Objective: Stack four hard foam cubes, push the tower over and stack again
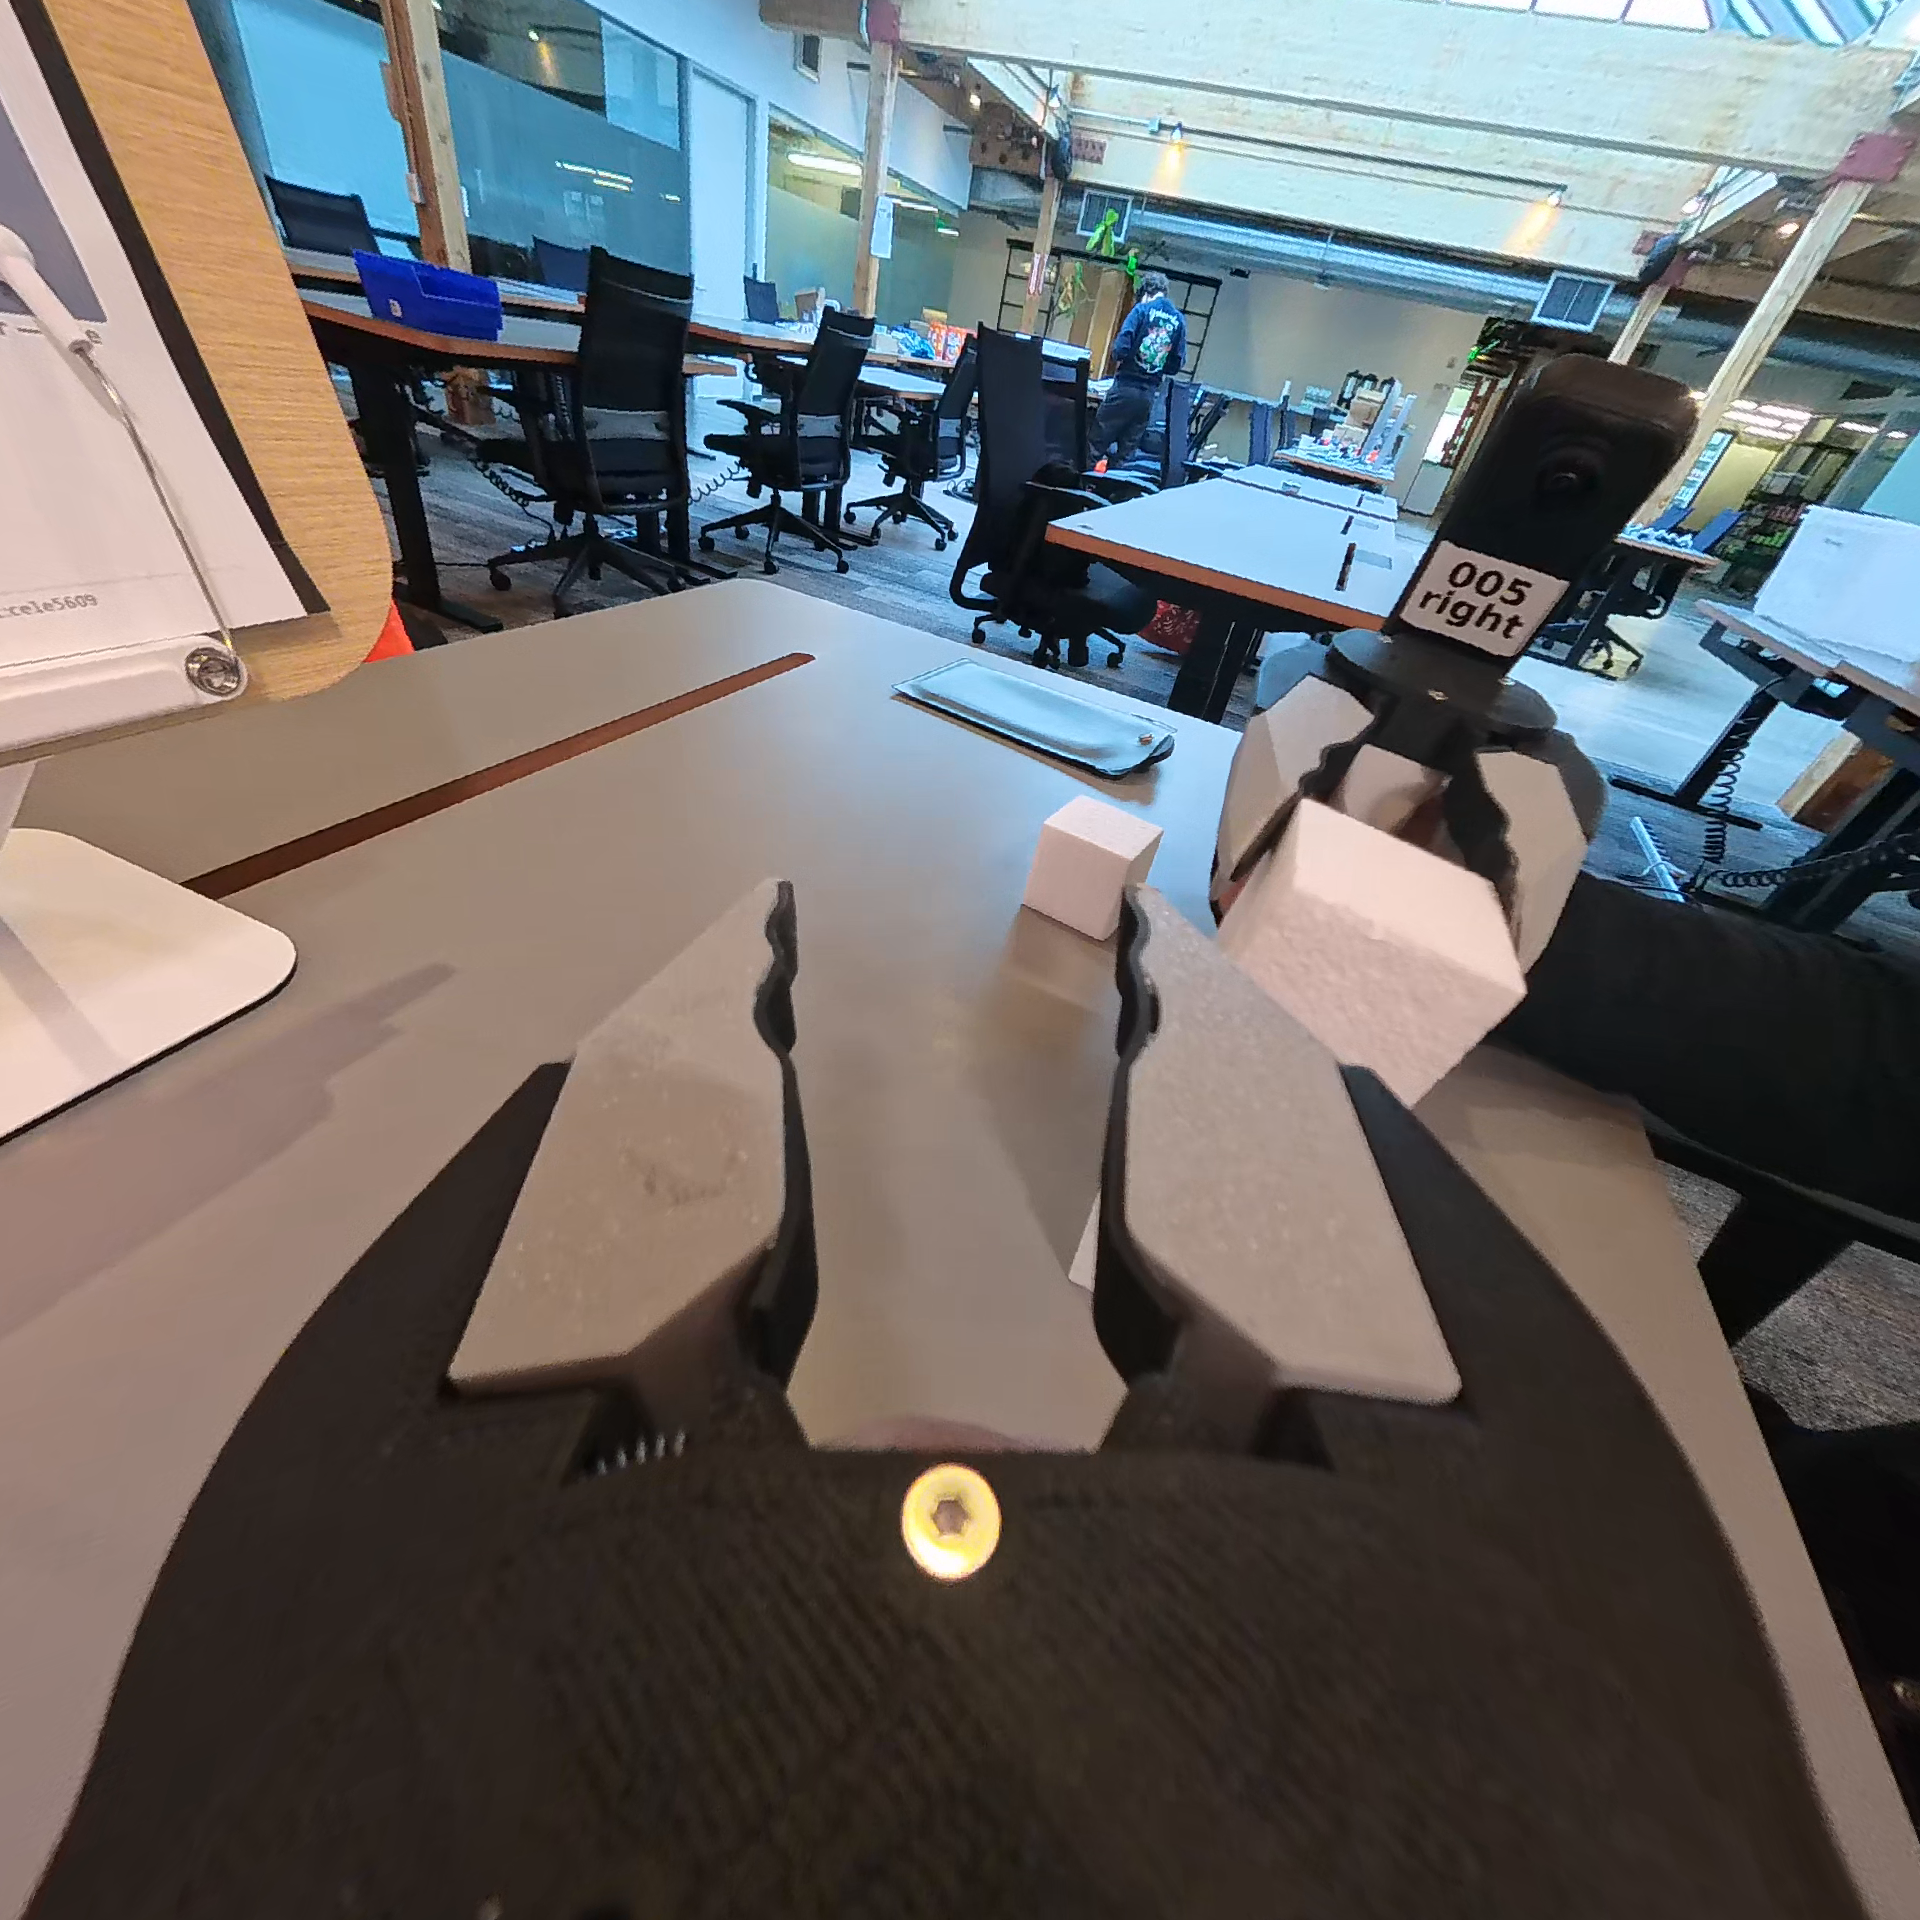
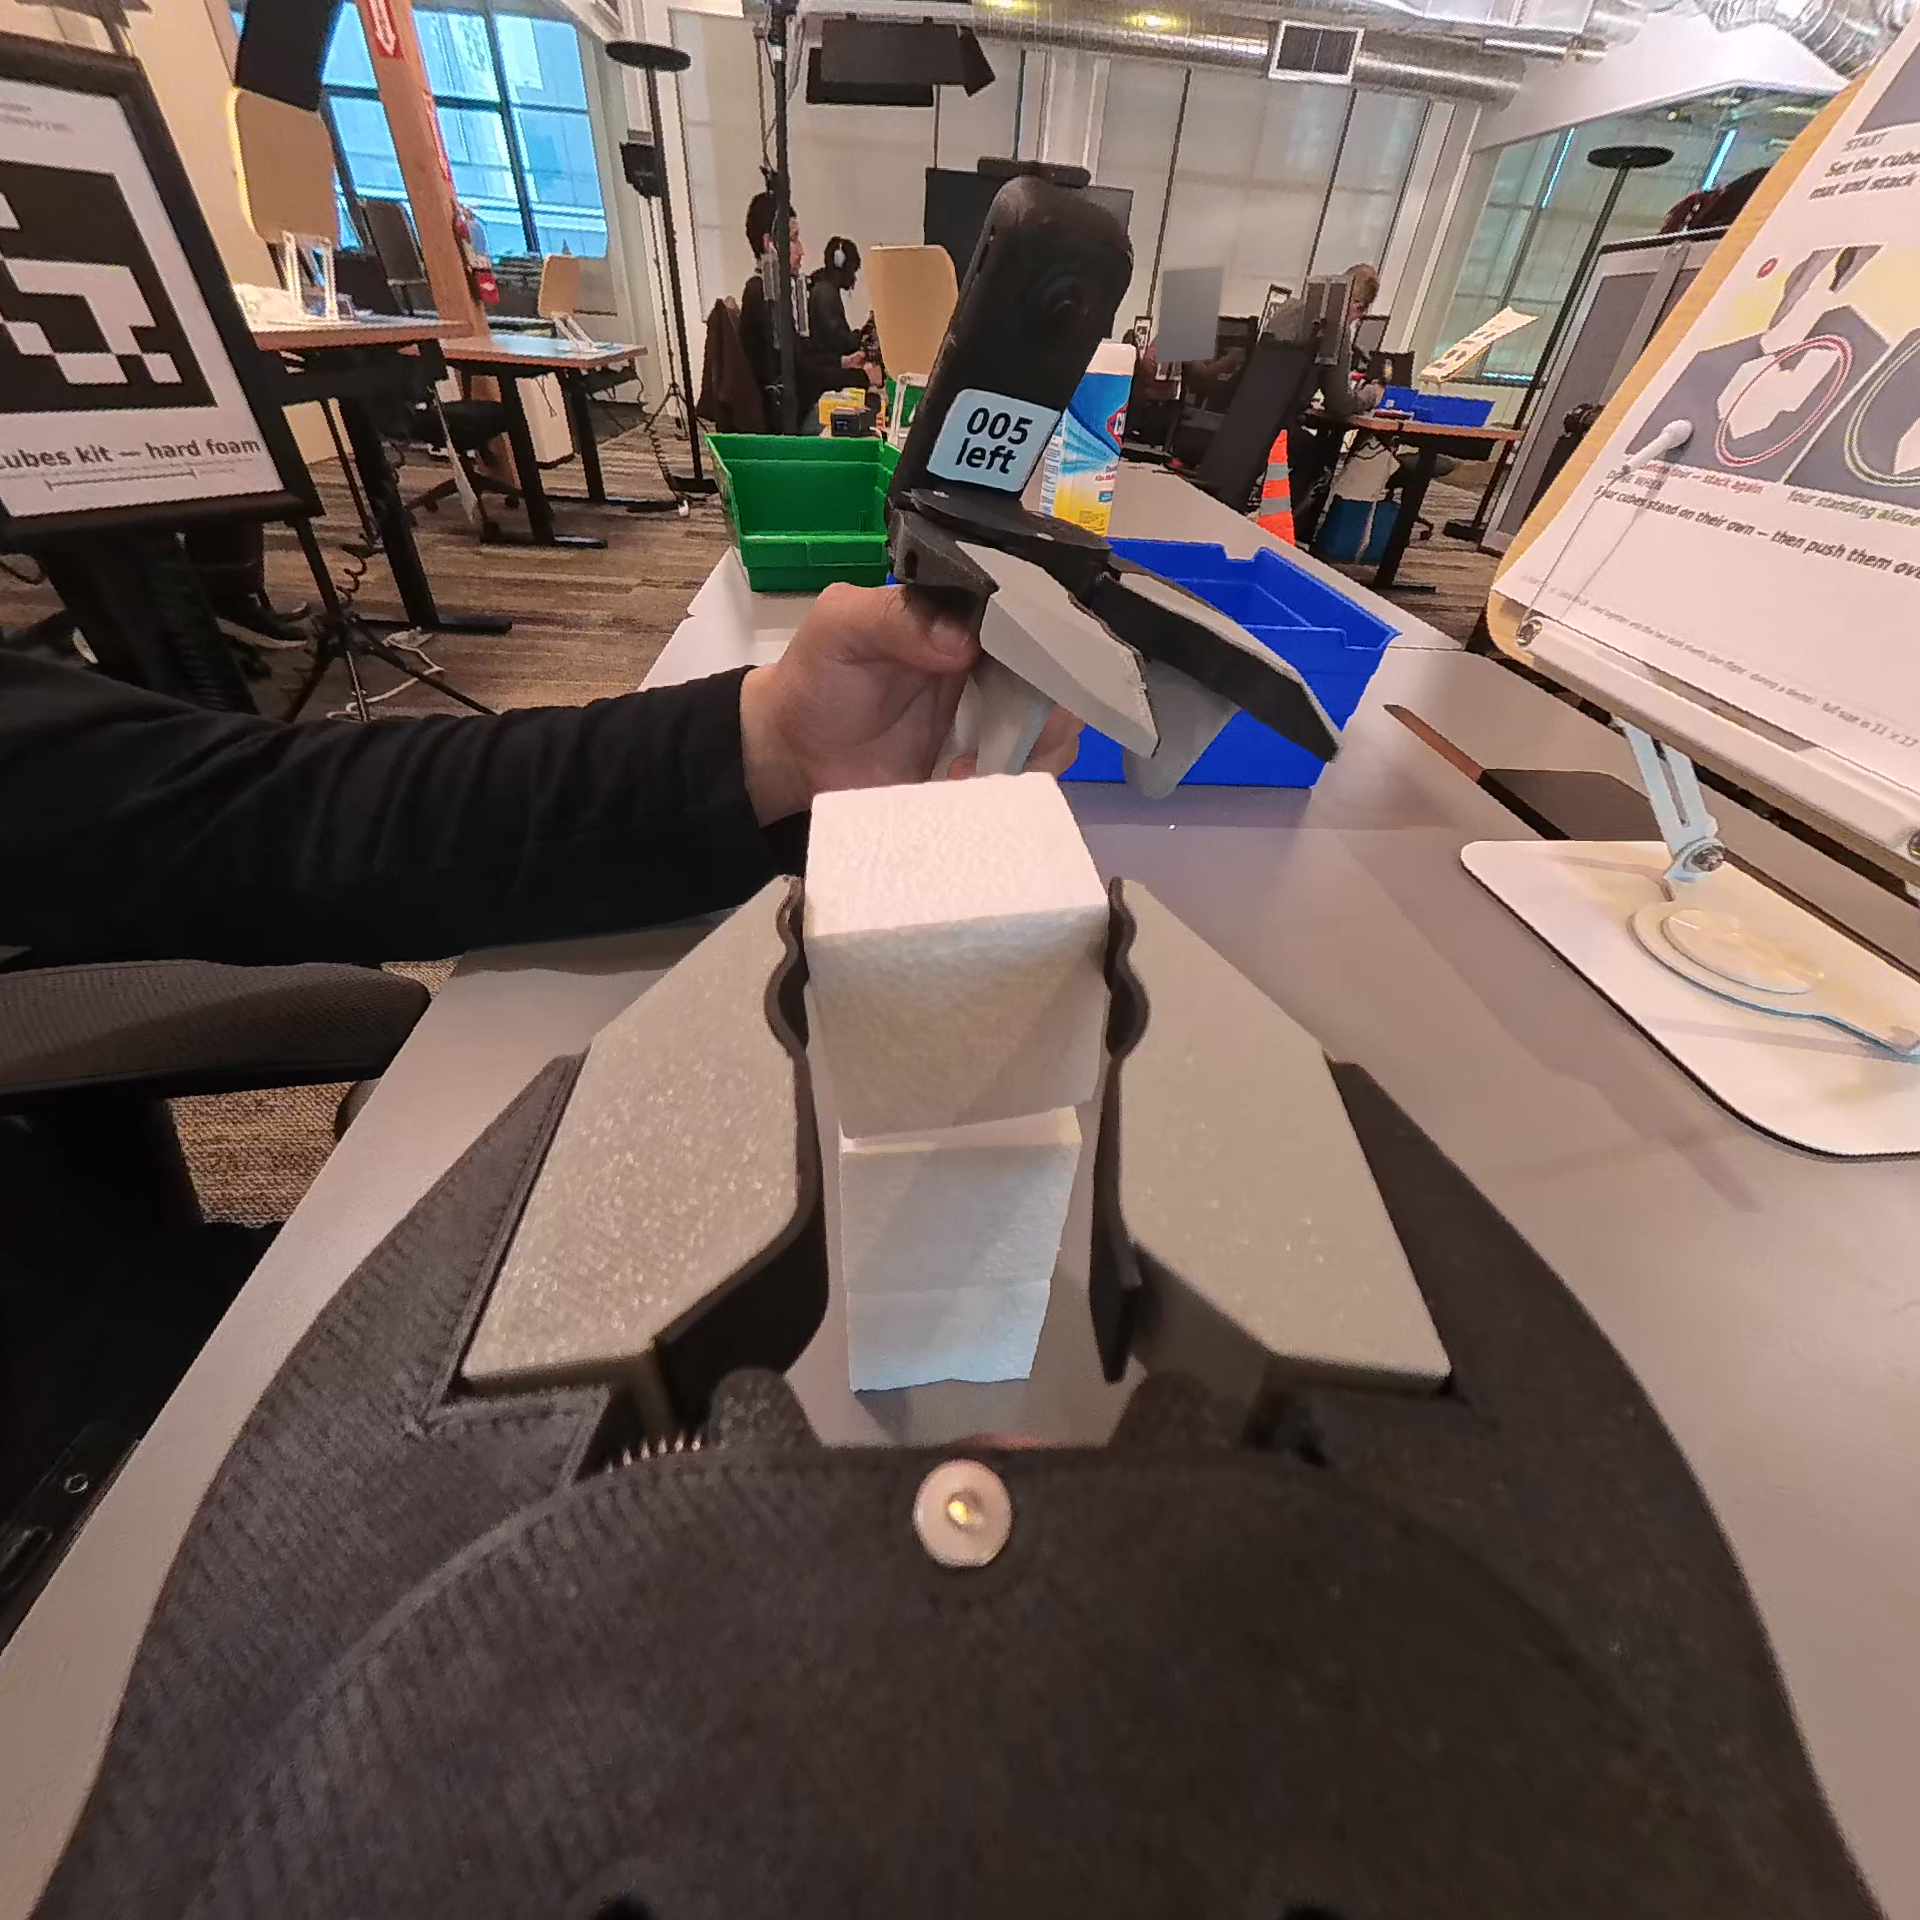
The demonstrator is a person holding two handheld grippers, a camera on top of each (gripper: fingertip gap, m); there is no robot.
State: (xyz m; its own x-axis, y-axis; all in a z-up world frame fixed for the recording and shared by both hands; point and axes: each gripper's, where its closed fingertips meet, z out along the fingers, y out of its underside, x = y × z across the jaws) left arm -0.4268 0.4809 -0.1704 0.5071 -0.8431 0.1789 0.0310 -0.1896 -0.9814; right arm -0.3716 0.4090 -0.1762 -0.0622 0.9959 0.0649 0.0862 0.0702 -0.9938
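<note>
My right gripper point(image 2: 954, 935) is shut on a white foam cube point(image 2: 951, 966) and holds it just above a stack of two white cubes point(image 2: 945, 1257) on the grey table point(image 2: 1403, 1039). In the left wrist view the right gripper point(image 1: 1387, 852) and its cube point(image 1: 1361, 966) hang at the right. A loose white cube point(image 1: 1096, 868) sits on the table just beyond my left gripper point(image 1: 956, 935), which is open and empty. The left gripper point(image 2: 1231, 732) also shows in the right wrist view, held up by a hand behind the held cube.
A stand with an instruction sheet point(image 2: 1714, 416) and its white base point(image 2: 1662, 997) take the table's side. A dark flat tray point(image 1: 1039, 717) lies at the far edge. A blue bin point(image 2: 1309, 623) and a green bin point(image 2: 800, 509) stand beyond. A sleeved arm point(image 2: 364, 810) reaches across.
</note>
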